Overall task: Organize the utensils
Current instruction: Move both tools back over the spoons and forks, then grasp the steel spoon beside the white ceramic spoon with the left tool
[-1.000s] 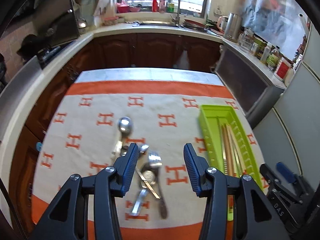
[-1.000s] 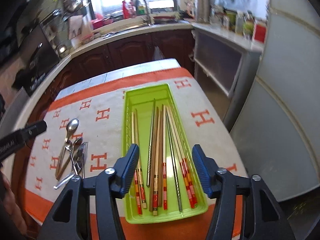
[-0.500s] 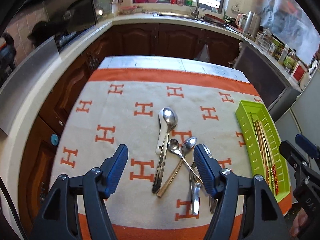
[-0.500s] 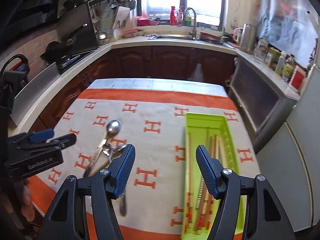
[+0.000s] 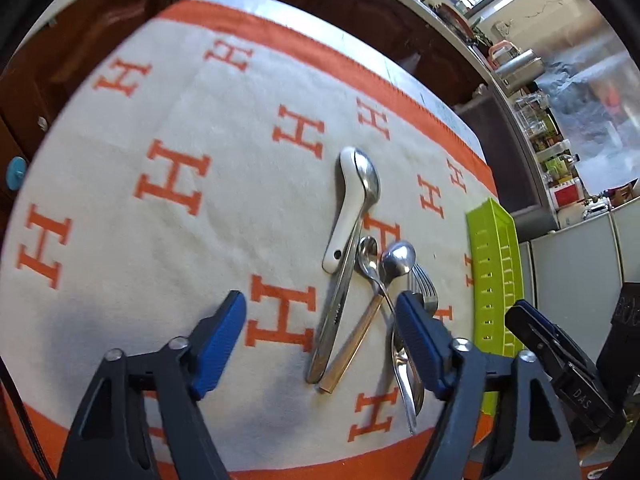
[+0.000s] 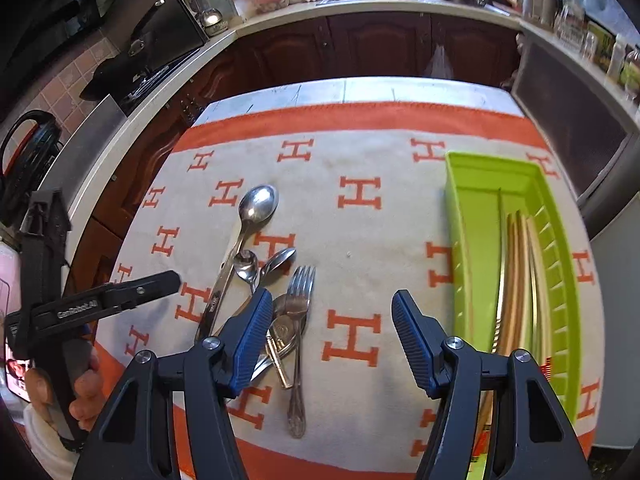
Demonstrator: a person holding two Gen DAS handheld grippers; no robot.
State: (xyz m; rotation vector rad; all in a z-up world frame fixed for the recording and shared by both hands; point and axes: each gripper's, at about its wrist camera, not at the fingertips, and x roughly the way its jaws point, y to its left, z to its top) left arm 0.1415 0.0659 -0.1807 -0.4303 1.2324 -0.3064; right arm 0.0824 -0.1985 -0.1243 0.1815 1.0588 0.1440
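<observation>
A heap of metal cutlery lies on the orange-and-cream cloth: a large steel spoon (image 5: pixel 366 184) over a white ceramic spoon (image 5: pixel 344 216), two small spoons (image 5: pixel 396 258) and a fork (image 6: pixel 300 300). My left gripper (image 5: pixel 320 332) hangs open just above the spoon handles, nothing between its pads. My right gripper (image 6: pixel 328 332) is open over bare cloth, its left finger by the fork and spoon pile. To the right stands the green tray (image 6: pixel 476 216) holding chopsticks (image 6: pixel 520 280). The left gripper also shows in the right wrist view (image 6: pixel 120 292).
A person's hand (image 6: pixel 80 392) grips the left tool at the table's left edge. Dark wooden cabinets and a white counter ring the table. A stove (image 6: pixel 152 40) sits at the far left, a sink and jars along the back and right.
Both grippers swung left, away from the green tray and toward the cutlery heap. The left one dropped lower and rolled, and its jaws widened. The right one now points at the cloth beside the fork.
</observation>
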